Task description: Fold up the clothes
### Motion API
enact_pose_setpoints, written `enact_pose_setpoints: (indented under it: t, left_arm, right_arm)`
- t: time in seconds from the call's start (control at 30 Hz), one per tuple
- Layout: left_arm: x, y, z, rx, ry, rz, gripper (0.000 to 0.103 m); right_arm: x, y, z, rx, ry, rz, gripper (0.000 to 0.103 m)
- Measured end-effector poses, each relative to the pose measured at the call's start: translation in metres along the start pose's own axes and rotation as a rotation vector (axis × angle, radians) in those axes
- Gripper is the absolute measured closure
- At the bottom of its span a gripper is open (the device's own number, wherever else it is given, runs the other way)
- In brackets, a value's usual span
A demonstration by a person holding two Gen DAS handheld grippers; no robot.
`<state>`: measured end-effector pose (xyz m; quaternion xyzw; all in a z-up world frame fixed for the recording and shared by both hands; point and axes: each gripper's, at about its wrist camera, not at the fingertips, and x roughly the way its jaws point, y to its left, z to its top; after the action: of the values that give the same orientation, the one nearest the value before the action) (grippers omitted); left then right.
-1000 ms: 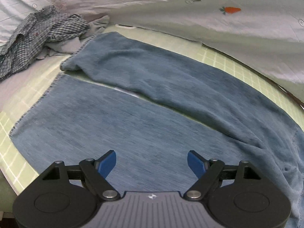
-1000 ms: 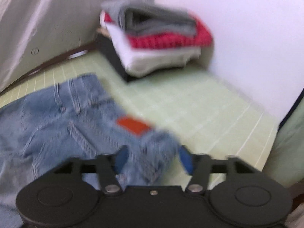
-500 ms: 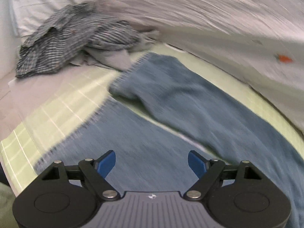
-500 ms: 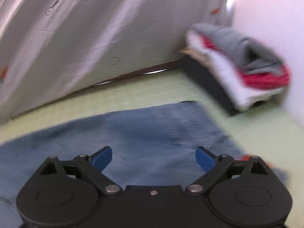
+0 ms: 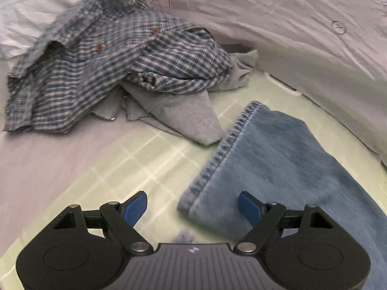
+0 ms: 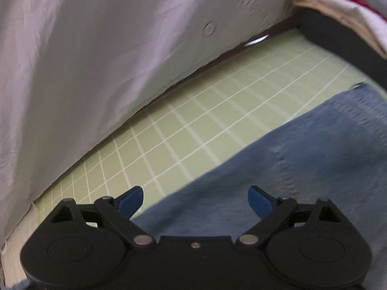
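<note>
Jeans (image 5: 278, 159) lie flat on the green grid mat (image 5: 135, 169), leg hem at 12 o'clock between the wide-open, empty left gripper (image 5: 192, 205), leg running to 4 o'clock; right gripper (image 6: 194, 200), also open and empty, hovers over denim.

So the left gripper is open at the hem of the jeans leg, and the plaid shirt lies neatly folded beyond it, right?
Not quite. The left gripper is open at the jeans hem, but the plaid shirt lies crumpled in a heap over a grey garment, not folded. The left wrist view shows it.
</note>
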<state>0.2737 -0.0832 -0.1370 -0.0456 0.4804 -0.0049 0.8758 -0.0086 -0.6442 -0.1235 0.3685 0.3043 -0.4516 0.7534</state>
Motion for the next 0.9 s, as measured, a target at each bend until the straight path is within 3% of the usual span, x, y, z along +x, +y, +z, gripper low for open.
enact_pose_setpoints:
  t: [0.07, 0.17, 0.23, 0.27, 0.43, 0.57, 0.6, 0.7, 0.73, 0.77, 0.87, 0.9]
  left_arm:
    - [0.012, -0.001, 0.004, 0.015, 0.003, -0.003, 0.026]
    - [0.024, -0.004, 0.011, 0.041, -0.008, -0.002, 0.026]
    - [0.028, -0.006, 0.018, 0.050, -0.015, -0.013, 0.026]
    - [0.029, -0.007, 0.022, 0.054, -0.020, -0.024, 0.027]
    - [0.023, -0.023, 0.043, 0.126, -0.098, -0.100, 0.027]
    - [0.039, -0.051, 0.056, 0.271, -0.124, -0.127, 0.027]
    - [0.046, -0.056, 0.059, 0.274, -0.113, -0.137, 0.027]
    - [0.067, -0.066, 0.067, 0.239, -0.062, -0.186, 0.027]
    - [0.074, -0.067, 0.069, 0.211, -0.047, -0.212, 0.028]
    - [0.079, -0.068, 0.070, 0.190, -0.036, -0.228, 0.037]
    - [0.089, -0.070, 0.072, 0.146, -0.016, -0.261, 0.096]
    - [0.089, -0.072, 0.073, 0.141, -0.020, -0.268, 0.097]
  right_arm:
    - [0.014, 0.009, -0.001, 0.019, 0.027, -0.028, 0.022]
    - [0.021, 0.016, -0.002, 0.011, 0.013, -0.069, 0.045]
    - [0.025, 0.019, -0.001, -0.013, 0.012, -0.060, 0.097]
    - [0.025, 0.021, 0.000, -0.028, 0.001, -0.053, 0.103]
    - [0.000, 0.028, 0.021, -0.150, -0.169, -0.028, 0.103]
    - [0.000, 0.029, 0.036, -0.213, -0.151, -0.021, 0.102]
    - [0.002, 0.029, 0.033, -0.238, -0.133, -0.029, 0.098]
    - [0.005, 0.025, 0.021, -0.249, -0.092, -0.057, 0.066]
    - [0.007, 0.022, 0.017, -0.229, -0.079, -0.062, 0.064]
    - [0.008, 0.018, 0.013, -0.210, -0.065, -0.066, 0.064]
    - [0.008, 0.007, 0.001, -0.170, -0.036, -0.087, 0.063]
    - [0.007, 0.004, -0.002, -0.165, -0.030, -0.095, 0.063]
